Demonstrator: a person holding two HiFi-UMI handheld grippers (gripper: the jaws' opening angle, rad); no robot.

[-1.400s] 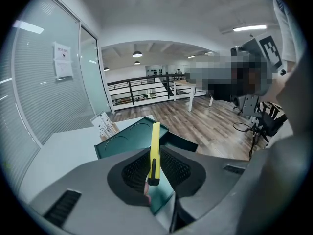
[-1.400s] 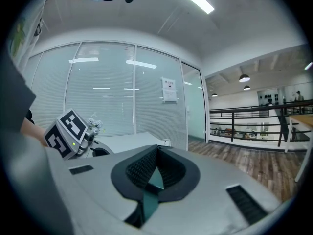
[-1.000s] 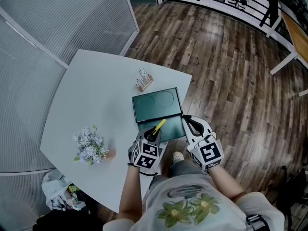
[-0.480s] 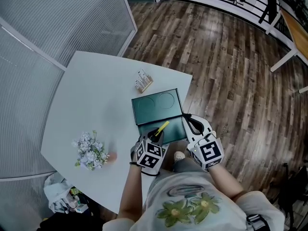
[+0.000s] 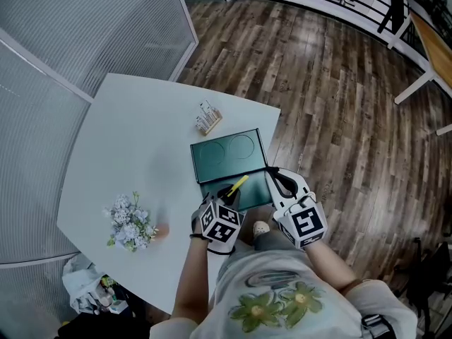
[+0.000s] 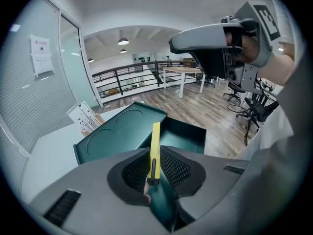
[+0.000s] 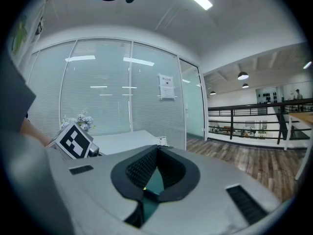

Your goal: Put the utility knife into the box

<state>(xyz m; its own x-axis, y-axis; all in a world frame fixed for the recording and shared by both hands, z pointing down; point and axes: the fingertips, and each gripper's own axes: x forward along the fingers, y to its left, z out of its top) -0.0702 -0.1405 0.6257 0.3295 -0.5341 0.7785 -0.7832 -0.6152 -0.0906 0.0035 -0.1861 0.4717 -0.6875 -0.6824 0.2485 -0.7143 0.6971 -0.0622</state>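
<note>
A yellow utility knife (image 6: pixel 155 142) sticks out forward and up from between the jaws of my left gripper (image 5: pixel 227 198), which is shut on its dark rear end. The knife's tip hangs over the open dark green box (image 5: pixel 253 192), whose lid (image 5: pixel 229 151) lies flat behind the tray. The box sits at the table's near edge. My right gripper (image 5: pixel 277 181) hovers at the box's right rim. Its jaws meet at the tips with nothing between them, and in its own view it (image 7: pixel 157 152) points across the table.
On the white table (image 5: pixel 134 147) a small wooden rack (image 5: pixel 209 118) stands behind the box, and a bunch of pale flowers (image 5: pixel 129 217) lies at the left. A ribbed glass partition (image 5: pixel 85 34) borders the table's far side. Wooden floor (image 5: pixel 339 104) lies to the right.
Hardly anything: the head view has shifted a little, and both grippers keep their places by the box with the knife still held.
</note>
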